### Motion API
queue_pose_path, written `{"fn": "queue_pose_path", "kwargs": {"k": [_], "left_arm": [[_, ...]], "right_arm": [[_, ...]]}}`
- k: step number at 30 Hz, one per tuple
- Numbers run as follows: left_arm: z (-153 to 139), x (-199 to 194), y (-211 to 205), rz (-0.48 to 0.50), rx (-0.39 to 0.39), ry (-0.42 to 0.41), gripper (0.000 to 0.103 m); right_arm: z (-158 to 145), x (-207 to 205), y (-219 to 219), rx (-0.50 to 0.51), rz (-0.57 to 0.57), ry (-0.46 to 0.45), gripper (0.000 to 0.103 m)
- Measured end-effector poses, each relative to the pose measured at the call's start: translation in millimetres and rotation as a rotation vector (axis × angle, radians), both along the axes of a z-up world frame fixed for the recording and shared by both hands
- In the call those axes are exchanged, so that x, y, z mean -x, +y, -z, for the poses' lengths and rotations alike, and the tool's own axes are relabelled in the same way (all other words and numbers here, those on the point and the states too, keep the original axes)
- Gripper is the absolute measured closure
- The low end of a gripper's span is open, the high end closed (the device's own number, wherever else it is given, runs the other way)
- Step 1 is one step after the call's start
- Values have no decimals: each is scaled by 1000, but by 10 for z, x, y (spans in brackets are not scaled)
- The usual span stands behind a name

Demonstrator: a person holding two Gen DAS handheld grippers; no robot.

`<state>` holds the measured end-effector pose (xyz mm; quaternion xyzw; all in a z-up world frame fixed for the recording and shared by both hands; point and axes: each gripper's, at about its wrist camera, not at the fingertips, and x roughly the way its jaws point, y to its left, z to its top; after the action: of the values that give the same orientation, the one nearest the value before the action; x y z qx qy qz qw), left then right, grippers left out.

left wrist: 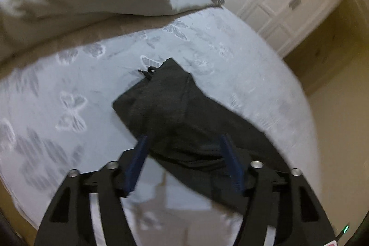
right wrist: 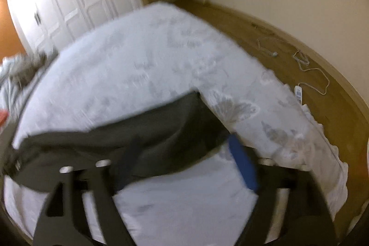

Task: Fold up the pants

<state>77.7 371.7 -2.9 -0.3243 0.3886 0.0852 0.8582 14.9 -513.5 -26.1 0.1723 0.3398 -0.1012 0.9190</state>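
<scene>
Two sets of tongs hang over the bed, and both stand with their fingers spread and nothing pinched between them. Start with the left tongs [left wrist: 184,149]: the blue fingertips [left wrist: 140,149] frame the near end of the black pants [left wrist: 175,117], which look clear of the pads, so no grip here. From that spot the pants run away and up the picture toward the waistband, where a drawstring [left wrist: 148,72] pokes out at the far end. Over on the right tongs [right wrist: 184,153], same story, fingers wide, one blue pad [right wrist: 242,160] plain to see and the other blurred dark against the cloth. The pants [right wrist: 115,142] lie here as a long dark band across the view, stretching off to the left edge, their outer end just beyond the tips. So the long axis runs crosswise to the right hand and lengthwise from the left one. Beneath it all sits the pale butterfly-print mattress [left wrist: 69,96], the pants flat near its front edge. My read: each hand is close to one end, and the next fold likely carries one end over toward the other.
</scene>
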Motion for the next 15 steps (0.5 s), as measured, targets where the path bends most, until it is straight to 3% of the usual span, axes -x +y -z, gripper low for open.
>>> {"fn": "queue_pose_path", "kwargs": {"k": [1, 3, 5, 8, 9, 10, 11, 12, 15], "left_arm": [[4, -33, -11, -16, 22, 2, 26], [77, -205, -56, -31, 71, 17, 22], [212, -345, -62, -33, 109, 79, 22], [506, -585, -79, -7, 231, 182, 26], [561, -597, -64, -20, 262, 176, 31], [584, -596, -50, -34, 269, 166, 53], [581, -597, -33, -31, 265, 158, 86], [550, -617, -3, -9, 249, 162, 102], [424, -591, 131, 17, 241, 106, 101]], "right_arm": [[-66, 15, 52, -14, 1, -18, 20], [-131, 48, 169, -62, 20, -51, 17], [-94, 3, 297, -125, 8, -47, 17], [14, 5, 374, -207, 2, -23, 17], [63, 2, 369, -239, 21, -20, 17], [95, 26, 364, -253, 41, -10, 17], [128, 25, 339, -260, 74, 8, 17], [136, 56, 287, -266, 108, 13, 17], [171, 112, 77, -304, 189, -18, 18]]}}
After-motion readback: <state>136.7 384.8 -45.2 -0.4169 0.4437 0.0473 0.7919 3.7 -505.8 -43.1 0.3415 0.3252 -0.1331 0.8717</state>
